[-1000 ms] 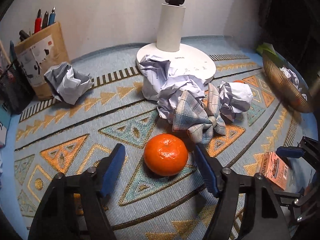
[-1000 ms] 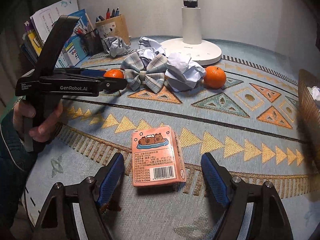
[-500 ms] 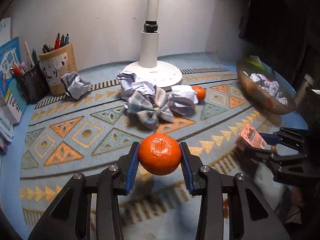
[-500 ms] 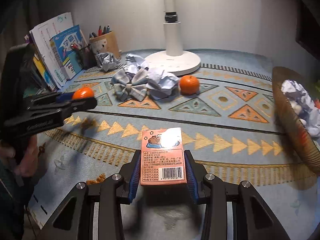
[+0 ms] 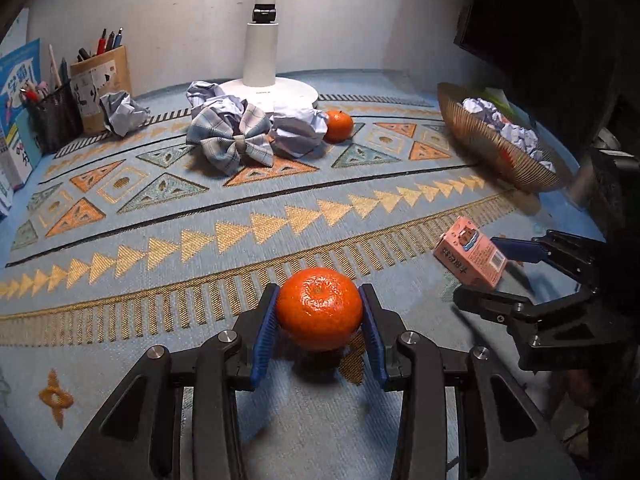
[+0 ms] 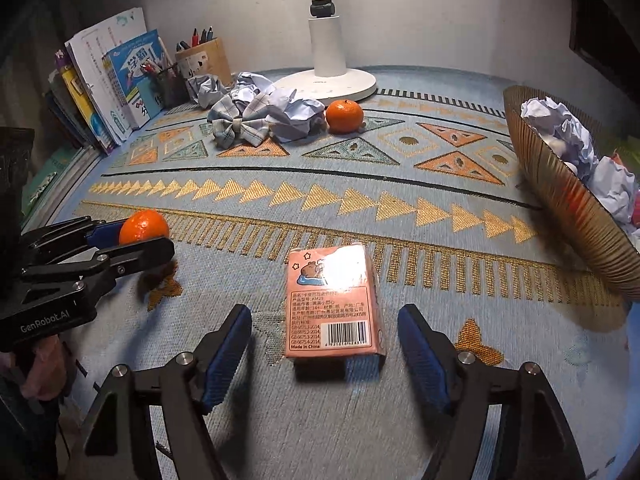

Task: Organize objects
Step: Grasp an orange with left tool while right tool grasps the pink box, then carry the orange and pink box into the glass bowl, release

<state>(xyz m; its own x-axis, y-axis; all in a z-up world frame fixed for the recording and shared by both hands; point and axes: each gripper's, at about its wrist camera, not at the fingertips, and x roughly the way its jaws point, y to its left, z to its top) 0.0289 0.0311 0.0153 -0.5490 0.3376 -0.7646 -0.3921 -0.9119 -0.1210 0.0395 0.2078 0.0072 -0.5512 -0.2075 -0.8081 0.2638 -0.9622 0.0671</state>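
Orange fruit (image 5: pixel 319 307) sits pinched in the left hand-held gripper (image 5: pixel 320 330), lifted off the counter (image 5: pixel 160 216). Right hand-held gripper (image 6: pixel 325 354) has just spread, leaving the pink box (image 6: pixel 334 304) set down between its jaws, so that placement looks finished.

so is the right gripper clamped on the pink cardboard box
No, the right gripper has just been opening, and its blue pads stand clear of the pink cardboard box between them.

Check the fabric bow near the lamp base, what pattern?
The bow is pale blue-grey plaid with a plain grey knot; clearest in the left wrist view.
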